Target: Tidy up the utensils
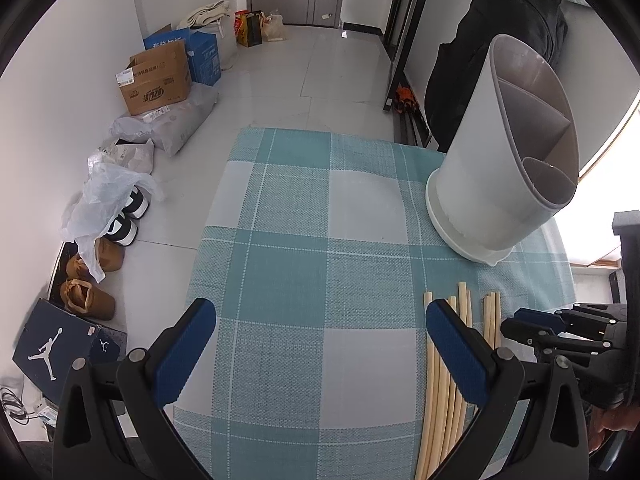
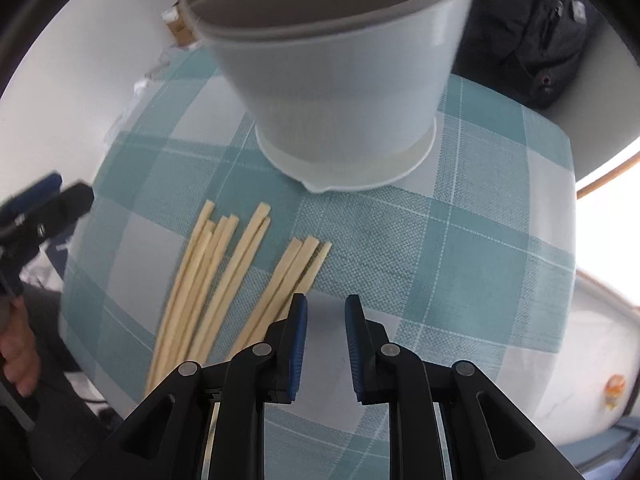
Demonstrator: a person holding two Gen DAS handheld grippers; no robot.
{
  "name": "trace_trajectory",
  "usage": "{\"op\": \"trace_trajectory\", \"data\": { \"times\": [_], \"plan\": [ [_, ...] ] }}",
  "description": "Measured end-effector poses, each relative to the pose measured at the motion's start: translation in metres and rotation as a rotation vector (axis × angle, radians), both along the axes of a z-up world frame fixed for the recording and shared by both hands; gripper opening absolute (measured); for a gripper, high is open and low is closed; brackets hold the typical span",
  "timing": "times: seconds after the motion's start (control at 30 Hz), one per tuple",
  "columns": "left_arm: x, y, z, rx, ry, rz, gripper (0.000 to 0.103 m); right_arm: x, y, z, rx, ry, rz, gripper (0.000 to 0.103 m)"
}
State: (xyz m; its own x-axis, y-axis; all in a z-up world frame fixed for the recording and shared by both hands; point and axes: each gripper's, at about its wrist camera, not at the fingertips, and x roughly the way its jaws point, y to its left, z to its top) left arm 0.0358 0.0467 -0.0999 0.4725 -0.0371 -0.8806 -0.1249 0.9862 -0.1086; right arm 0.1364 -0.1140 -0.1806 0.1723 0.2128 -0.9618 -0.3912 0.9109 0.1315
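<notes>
Several pale wooden chopsticks (image 2: 224, 276) lie loose on the teal checked tablecloth (image 2: 460, 264), in front of a white utensil holder (image 2: 340, 92) with grey inner compartments. The holder (image 1: 504, 152) stands upright at the table's far right in the left wrist view. My right gripper (image 2: 326, 306) hovers just right of the nearest chopsticks, jaws a narrow gap apart and empty. My left gripper (image 1: 320, 320) is wide open and empty over the cloth, its right finger (image 1: 452, 344) over the chopsticks (image 1: 444, 384). The right gripper (image 1: 532, 326) shows at the right in the left wrist view.
The table's left edge (image 1: 208, 216) drops to a tiled floor with shoes, bags and cardboard boxes (image 1: 158, 76). A black backpack (image 1: 516, 40) sits behind the holder. The left gripper (image 2: 36, 208) appears at the left in the right wrist view.
</notes>
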Motion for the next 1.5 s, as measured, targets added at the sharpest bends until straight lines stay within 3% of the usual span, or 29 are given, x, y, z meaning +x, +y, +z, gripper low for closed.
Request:
{"op": "trace_trajectory", "data": {
  "times": [0.07, 0.33, 0.5, 0.7, 0.87, 0.9, 1.03, 1.2, 1.33, 1.43, 1.5],
  "plan": [
    [0.001, 0.000, -0.001, -0.006, 0.004, 0.003, 0.102, -0.001, 0.002, -0.002, 0.010, 0.006, -0.006, 0.019],
    [0.001, -0.002, -0.003, -0.005, 0.012, -0.004, 0.102, -0.007, 0.031, -0.003, -0.124, -0.047, 0.070, 0.019],
    [-0.001, 0.003, -0.003, -0.017, 0.017, 0.009, 0.102, -0.006, 0.040, -0.008, -0.172, -0.025, 0.103, 0.018],
    [-0.001, 0.005, -0.004, -0.025, 0.021, 0.014, 0.102, 0.000, 0.038, -0.009, -0.145, -0.023, 0.073, 0.016],
    [-0.003, 0.005, -0.008, -0.033, 0.030, 0.002, 0.102, 0.004, 0.034, -0.009, -0.113, -0.083, 0.038, 0.016],
    [-0.003, 0.004, -0.010, -0.036, 0.034, -0.002, 0.102, 0.004, 0.032, -0.009, -0.105, -0.093, 0.027, 0.012],
    [-0.004, 0.003, -0.016, -0.044, 0.065, -0.012, 0.102, 0.003, 0.008, -0.009, 0.013, -0.107, -0.063, 0.004],
    [-0.004, -0.008, -0.019, -0.076, 0.083, -0.033, 0.102, 0.004, -0.021, 0.000, 0.168, -0.096, -0.168, 0.004],
    [0.001, -0.020, -0.018, -0.085, 0.090, -0.068, 0.100, 0.004, -0.046, 0.025, 0.305, -0.150, -0.223, 0.004],
    [0.007, -0.028, -0.023, -0.095, 0.111, -0.087, 0.093, 0.004, -0.065, 0.034, 0.429, -0.163, -0.281, 0.004],
    [0.013, -0.034, -0.029, -0.109, 0.144, -0.095, 0.083, 0.002, -0.081, 0.039, 0.506, -0.175, -0.316, 0.004]
  ]
}}
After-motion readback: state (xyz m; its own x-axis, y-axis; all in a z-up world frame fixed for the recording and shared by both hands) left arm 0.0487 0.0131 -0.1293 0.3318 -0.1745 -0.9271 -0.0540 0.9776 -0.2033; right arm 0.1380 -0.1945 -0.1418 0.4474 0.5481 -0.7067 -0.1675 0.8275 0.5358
